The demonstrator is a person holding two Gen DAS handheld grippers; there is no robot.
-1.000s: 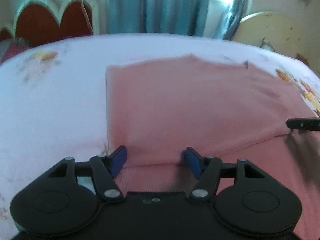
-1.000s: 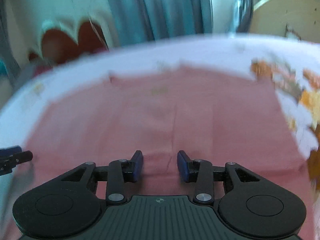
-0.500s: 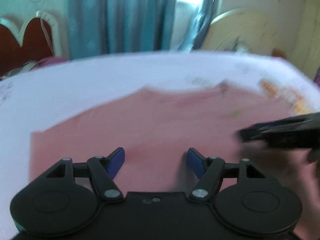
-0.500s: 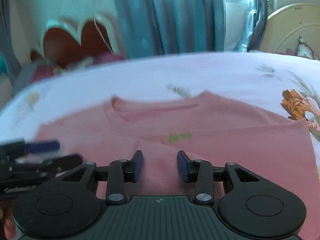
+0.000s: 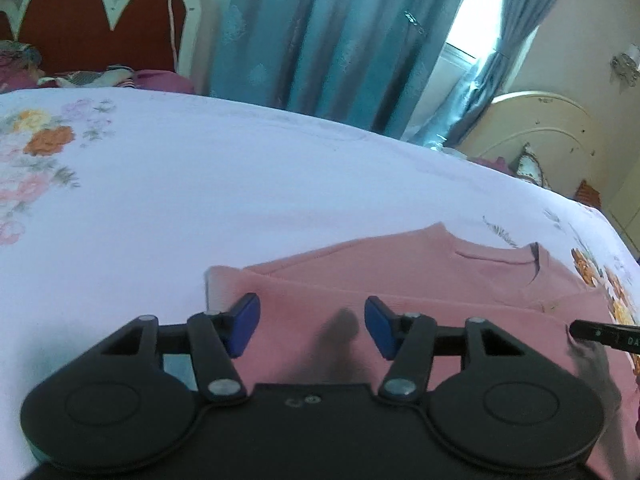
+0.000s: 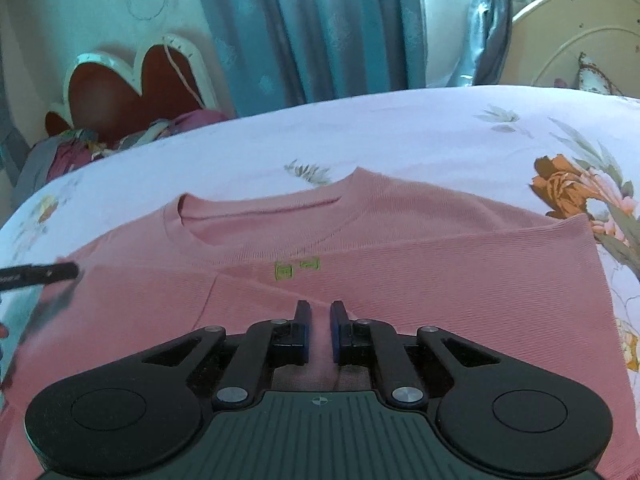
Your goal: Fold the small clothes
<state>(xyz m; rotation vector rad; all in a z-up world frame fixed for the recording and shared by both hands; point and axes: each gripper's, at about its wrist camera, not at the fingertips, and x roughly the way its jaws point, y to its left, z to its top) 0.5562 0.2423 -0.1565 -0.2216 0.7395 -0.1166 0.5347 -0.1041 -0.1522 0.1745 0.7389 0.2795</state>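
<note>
A pink shirt (image 6: 440, 280) lies flat on the bed, collar (image 6: 260, 216) away from me, both sides folded in over a small green label (image 6: 296, 269). My right gripper (image 6: 320, 320) hangs over the shirt's near middle. Its jaws are closing and only a narrow slit is left, with cloth showing in it but no fold pinched. My left gripper (image 5: 312, 322) stands wide over the left end of the shirt (image 5: 400, 280). Those jaws are closing slightly, with cloth below them and the pads clear of it. Each view shows one finger of the other gripper (image 5: 600, 338) (image 6: 40, 274).
The white flowered bedsheet (image 5: 200, 184) spreads wide to the left and behind the shirt. A red scalloped headboard (image 5: 92, 28) with bundled clothes (image 6: 120, 140) below it stands at the back left. Blue curtains (image 6: 320, 32) and a cream headboard (image 6: 580, 40) close off the back.
The right jaws have drawn in from a wide gap to a narrow slit. The left gripper has slid left from the shirt's middle to its left edge.
</note>
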